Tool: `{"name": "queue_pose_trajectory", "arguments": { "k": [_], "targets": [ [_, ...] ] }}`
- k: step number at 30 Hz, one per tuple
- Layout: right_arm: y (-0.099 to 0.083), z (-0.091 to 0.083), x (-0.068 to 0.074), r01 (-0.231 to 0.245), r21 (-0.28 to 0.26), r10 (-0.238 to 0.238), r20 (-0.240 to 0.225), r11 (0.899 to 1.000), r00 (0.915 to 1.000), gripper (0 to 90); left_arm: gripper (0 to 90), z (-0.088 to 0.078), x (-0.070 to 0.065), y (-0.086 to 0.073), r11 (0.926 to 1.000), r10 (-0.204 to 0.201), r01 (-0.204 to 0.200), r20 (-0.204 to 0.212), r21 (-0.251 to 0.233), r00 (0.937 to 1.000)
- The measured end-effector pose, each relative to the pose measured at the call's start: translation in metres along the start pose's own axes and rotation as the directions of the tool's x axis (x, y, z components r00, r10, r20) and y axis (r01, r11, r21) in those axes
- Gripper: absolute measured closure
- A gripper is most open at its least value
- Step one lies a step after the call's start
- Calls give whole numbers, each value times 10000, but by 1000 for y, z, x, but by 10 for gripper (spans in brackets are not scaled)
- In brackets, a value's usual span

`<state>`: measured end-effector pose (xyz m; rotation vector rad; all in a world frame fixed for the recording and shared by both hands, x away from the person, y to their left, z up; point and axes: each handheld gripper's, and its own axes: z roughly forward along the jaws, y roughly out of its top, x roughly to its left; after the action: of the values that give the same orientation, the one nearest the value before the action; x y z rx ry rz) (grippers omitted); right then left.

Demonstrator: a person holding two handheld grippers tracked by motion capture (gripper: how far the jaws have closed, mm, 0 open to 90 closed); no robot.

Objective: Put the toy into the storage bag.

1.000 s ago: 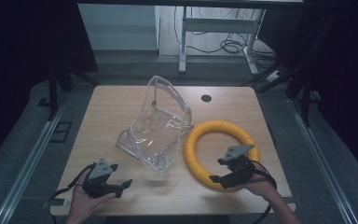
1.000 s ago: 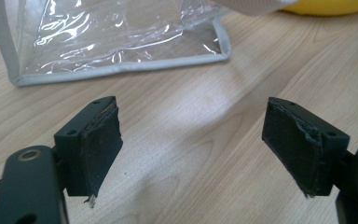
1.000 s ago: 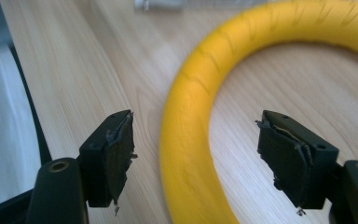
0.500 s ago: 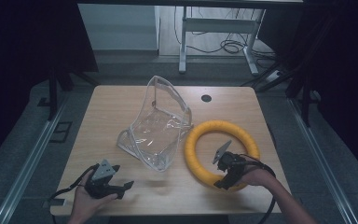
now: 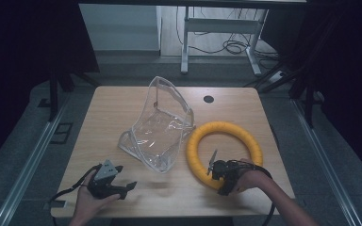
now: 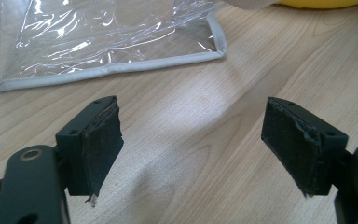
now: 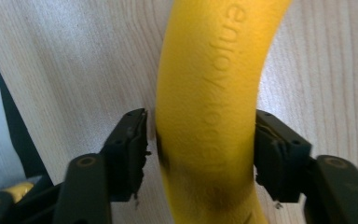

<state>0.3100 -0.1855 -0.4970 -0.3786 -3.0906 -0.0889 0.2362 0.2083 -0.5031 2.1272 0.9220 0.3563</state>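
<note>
On the wooden table [image 5: 122, 113] I see a clear plastic bag [image 5: 158, 125] at the middle, with a yellow foam ring [image 5: 224, 153] lying just right of it. My right gripper [image 7: 200, 154] straddles the ring's near arc, jaws at either side, the left one a hair off the foam. My left gripper [image 6: 191, 144] rests wide open and empty over bare wood near the bag's corner.
</note>
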Motion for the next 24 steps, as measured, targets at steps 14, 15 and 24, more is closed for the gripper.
{"name": "queue_pose_trajectory", "arguments": {
  "k": [14,15,24],
  "targets": [
    [7,-4,-7,249,371,-240,-253,9990,9994,499,199,-2,-1,-1,9999,12,-12,-10,-100,10000],
    [6,-9,-9,187,1,-187,-343,9998,9992,500,199,-2,0,0,9999,0,0,-7,-125,10000],
    [-15,-53,-24,-916,-2551,599,-1293,9626,9898,503,200,-6,1,1,9994,-99,102,72,-332,9999]
  ]
}}
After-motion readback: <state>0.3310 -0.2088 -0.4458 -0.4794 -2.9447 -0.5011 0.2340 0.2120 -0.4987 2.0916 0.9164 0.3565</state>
